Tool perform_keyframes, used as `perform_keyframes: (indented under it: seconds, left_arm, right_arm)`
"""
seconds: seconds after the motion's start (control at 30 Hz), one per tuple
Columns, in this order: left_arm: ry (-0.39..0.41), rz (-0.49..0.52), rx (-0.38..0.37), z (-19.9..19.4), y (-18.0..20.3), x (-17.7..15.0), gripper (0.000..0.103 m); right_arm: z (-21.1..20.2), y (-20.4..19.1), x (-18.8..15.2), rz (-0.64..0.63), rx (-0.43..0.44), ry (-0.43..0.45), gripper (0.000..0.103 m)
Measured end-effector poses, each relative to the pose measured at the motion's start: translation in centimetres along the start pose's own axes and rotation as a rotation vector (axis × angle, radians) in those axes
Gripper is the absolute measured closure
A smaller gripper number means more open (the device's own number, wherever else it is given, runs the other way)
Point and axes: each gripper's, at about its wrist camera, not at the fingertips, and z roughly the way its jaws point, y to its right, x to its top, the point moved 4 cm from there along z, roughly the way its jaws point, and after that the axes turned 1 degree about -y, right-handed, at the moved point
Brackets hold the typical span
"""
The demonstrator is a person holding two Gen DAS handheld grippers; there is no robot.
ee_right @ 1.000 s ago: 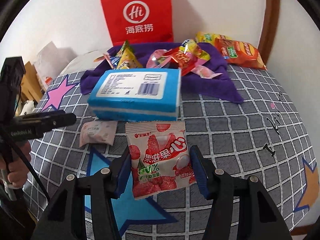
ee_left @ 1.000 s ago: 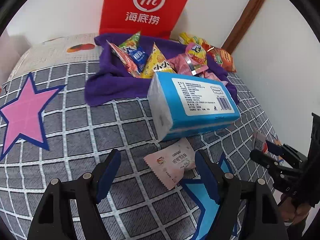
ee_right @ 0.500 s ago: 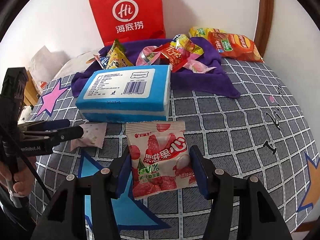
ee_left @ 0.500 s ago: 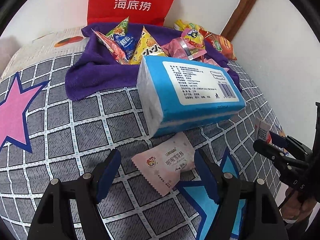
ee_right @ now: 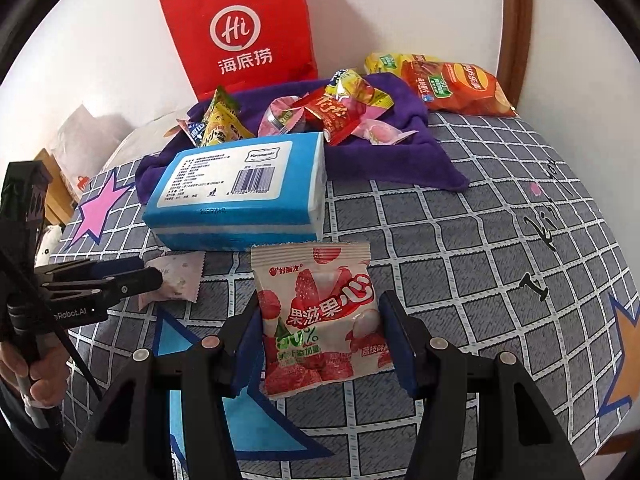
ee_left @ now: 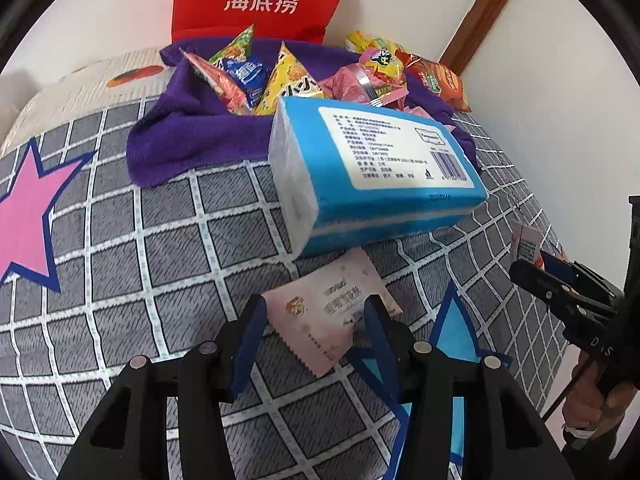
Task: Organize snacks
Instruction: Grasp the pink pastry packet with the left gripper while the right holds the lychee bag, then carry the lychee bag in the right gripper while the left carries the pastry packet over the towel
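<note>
My left gripper (ee_left: 314, 322) has its jaws closed in against both sides of a pale pink snack packet (ee_left: 328, 314) that lies on the grey checked blanket just in front of a blue tissue pack (ee_left: 372, 172). The packet also shows in the right wrist view (ee_right: 176, 278), beside the left gripper (ee_right: 154, 276). My right gripper (ee_right: 322, 326) is shut on a red-and-white strawberry candy bag (ee_right: 320, 316), also in front of the tissue pack (ee_right: 244, 188). Several snack packets (ee_left: 280, 80) lie on a purple towel (ee_left: 188, 136) behind it.
A red paper bag (ee_right: 244, 28) stands against the white wall at the back. An orange chip bag (ee_right: 456, 84) lies at the back right near a wooden door frame (ee_right: 516, 28). The blanket (ee_right: 460, 248) has star prints and drops off at the right edge.
My left gripper has moved forward and its jaws have closed in around the pink packet. The right gripper keeps hold of the strawberry bag and has barely moved.
</note>
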Motion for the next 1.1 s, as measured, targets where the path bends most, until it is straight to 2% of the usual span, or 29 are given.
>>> perform_keyframes:
  seconds: [0.2, 0.57, 0.7, 0.9, 1.1]
  left_arm:
    - [-0.016, -0.041, -0.029, -0.1, -0.9, -0.3, 0.052]
    - [-0.02, 0.062, 0.042, 0.9, 2.3, 0.7, 0.037]
    - [-0.032, 0.086, 0.068, 1.5, 3.2, 0.9, 0.037]
    - [-0.057, 0.102, 0.034, 1.3, 4.0, 0.4, 0.037]
    - [-0.05, 0.029, 0.017, 0.8, 2.9, 0.7, 0.037]
  right_arm:
    - [-0.5, -0.1, -0.1, 0.0, 0.008, 0.011, 0.047]
    - [-0.3, -0.2, -0.8, -0.012, 0.023, 0.006, 0.047]
    - [-0.3, -0.1, -0.9, -0.014, 0.033, 0.004, 0.047]
    - [-0.3, 0.1, -0.9, -0.012, 0.04, 0.007, 0.047]
    - [-0.3, 0.4, -1.0, 0.0, 0.05, 0.008, 0.047]
